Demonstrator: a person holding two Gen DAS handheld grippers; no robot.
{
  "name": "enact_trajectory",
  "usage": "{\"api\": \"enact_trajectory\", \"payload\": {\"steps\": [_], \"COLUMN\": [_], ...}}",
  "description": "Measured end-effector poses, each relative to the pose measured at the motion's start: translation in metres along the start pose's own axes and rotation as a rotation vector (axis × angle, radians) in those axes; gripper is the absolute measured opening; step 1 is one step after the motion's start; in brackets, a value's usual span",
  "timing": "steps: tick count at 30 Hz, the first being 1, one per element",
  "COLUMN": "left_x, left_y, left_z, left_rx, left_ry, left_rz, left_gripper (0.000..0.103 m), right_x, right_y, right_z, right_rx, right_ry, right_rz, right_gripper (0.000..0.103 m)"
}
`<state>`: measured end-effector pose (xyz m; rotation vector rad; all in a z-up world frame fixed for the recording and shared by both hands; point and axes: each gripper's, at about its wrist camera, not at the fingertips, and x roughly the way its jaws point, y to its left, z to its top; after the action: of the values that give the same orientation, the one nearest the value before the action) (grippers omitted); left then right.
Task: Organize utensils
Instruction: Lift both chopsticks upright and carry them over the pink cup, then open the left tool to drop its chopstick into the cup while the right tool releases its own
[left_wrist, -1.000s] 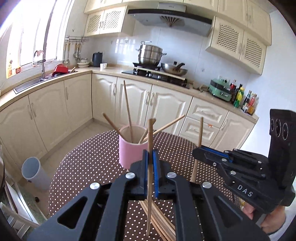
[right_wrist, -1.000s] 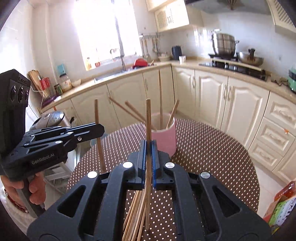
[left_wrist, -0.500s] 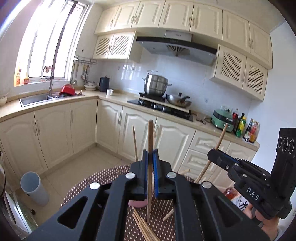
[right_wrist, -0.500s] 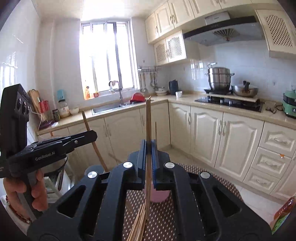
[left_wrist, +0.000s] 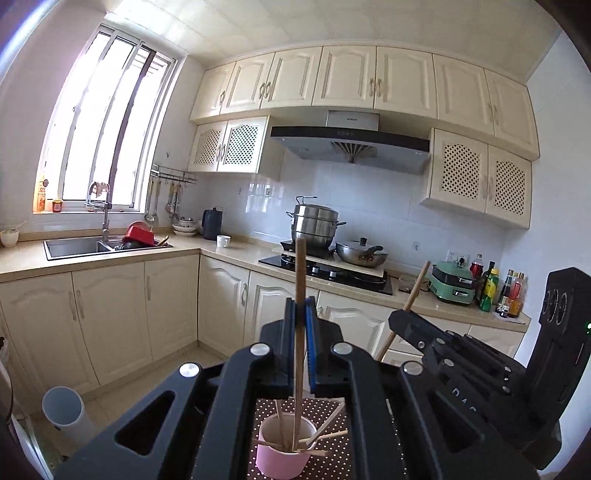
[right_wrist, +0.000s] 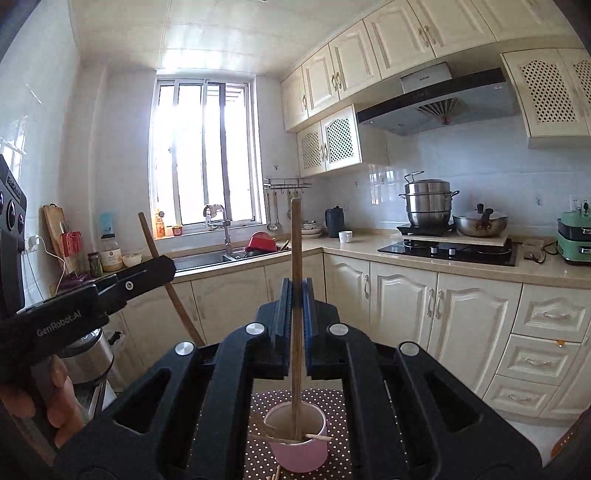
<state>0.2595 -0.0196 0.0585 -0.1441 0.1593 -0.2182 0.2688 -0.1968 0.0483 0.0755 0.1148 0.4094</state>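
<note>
Fingers (left_wrist: 300, 321) over chopstick-filled, seemingly pink cup (left_wrist: 280, 461)

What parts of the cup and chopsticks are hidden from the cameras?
- Left wrist view: the pink cup has its base cut off by the bottom edge.
- Left wrist view: the left gripper pads cover the middle of its chopstick.
- Right wrist view: the right gripper frame hides most of the table.
- Right wrist view: whether its chopstick touches the cup's bottom cannot be told.

Home kitchen: cream cabinets (left_wrist: 110, 314), sink (left_wrist: 74, 246) under window (right_wrist: 203, 155), range hood (left_wrist: 351, 146), steamer pot (right_wrist: 430, 203) on hob.
</note>
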Motion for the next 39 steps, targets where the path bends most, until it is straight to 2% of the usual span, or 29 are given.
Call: {"api": "enact_trajectory", "payload": {"steps": [11, 22, 23, 25, 26, 30, 36, 39], "left_x": [0.029, 0.049, 0.050, 0.050, 0.048, 0.045, 0.036, 0.030], "left_y": [-0.002, 0.005, 0.006, 0.008, 0.009, 0.011, 0.016, 0.020], "left_z": [-0.035, -0.061, -0.061, -0.063, -0.064, -0.065, -0.068, -0.068], "left_rx": [0.031, 0.029, 0.034, 0.041, 0.041, 0.041, 0.034, 0.025], "left_ry": [0.035, 0.158, 0.168, 0.172, 0.163, 0.173, 0.181, 0.179], "left_rz": [0.012, 0.009, 0.010, 0.028, 0.033, 0.027, 0.046, 0.051], "left_gripper": [0.006, 0.007, 0.010, 0.029, 0.032, 0.035, 0.046, 0.048], "right_x": [0.016, 0.018, 0.019, 0.020, 0.019, 0.021, 0.022, 0.023], "right_y": [0.001, 0.004, 0.004, 0.004, 0.004, 0.006, 0.004, 0.002], "right_z": [-0.023, -0.038, -0.039, -0.041, -0.042, -0.047, -0.054, -0.057], "right_rx": [-0.025, -0.022, -0.021, -0.018, -0.015, -0.015, 0.003, 0.031], "right_ry": [0.050, 0.105, 0.109, 0.116, 0.120, 0.141, 0.169, 0.198], "right_rz": [0.003, 0.008, 0.008, 0.007, 0.007, 0.009, 0.012, 0.025], "right_gripper": [0.006, 0.006, 0.006, 0.006, 0.006, 0.006, 0.006, 0.007]}}
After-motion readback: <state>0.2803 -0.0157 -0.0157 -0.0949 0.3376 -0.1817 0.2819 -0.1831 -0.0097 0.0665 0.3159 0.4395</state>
